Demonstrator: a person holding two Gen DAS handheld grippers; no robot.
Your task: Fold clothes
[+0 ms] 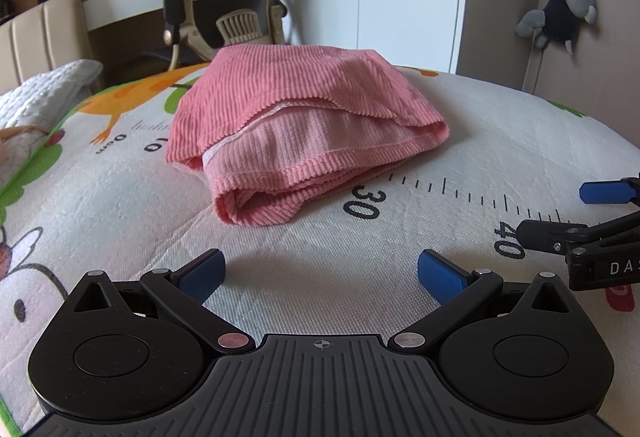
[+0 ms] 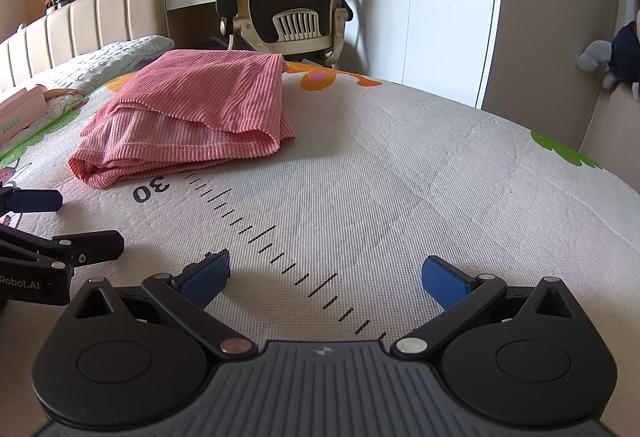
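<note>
**While both claws hang back, the pink bundle sits ahead and nearer the left one**

Left wrist view: as seen along the left gripper (image 1: 321, 271), its blue pads are spread wide w/ nothing between them, just bare play mat (image 1: 500, 141) below. The folded pink garment (image 1: 304, 125) lies straight ahead, a touch left of centre, apart from the fingertips. Using the printed "30" mark (image 1: 365, 202) as landmark: the garment's near rolled edge touches the mat just behind and left of it. The long axis runs diagonally, near-left corner to far-right corner, so the bundle presents a corner rather than a flat side. Top layer is flipped back, paler inner layer showing along the front. The right gripper pokes in at the right edge, beyond the "40", well right of the "30".

Right wrist view: the right gripper (image 2: 325, 275) is also wide open, empty, and hovering over the ruler ticks on the near-right side of the "30" mark. The garment is up-left of that mark, clearly off to the left of this claw's line and farther away than it is from the left claw.

Judgement: the left hand is nearer and better lined up; the right would need to swing left across the "30" to reach the far-right corner. Looks mostly folded already, prob. one tidy-up fold or squaring left.
</note>
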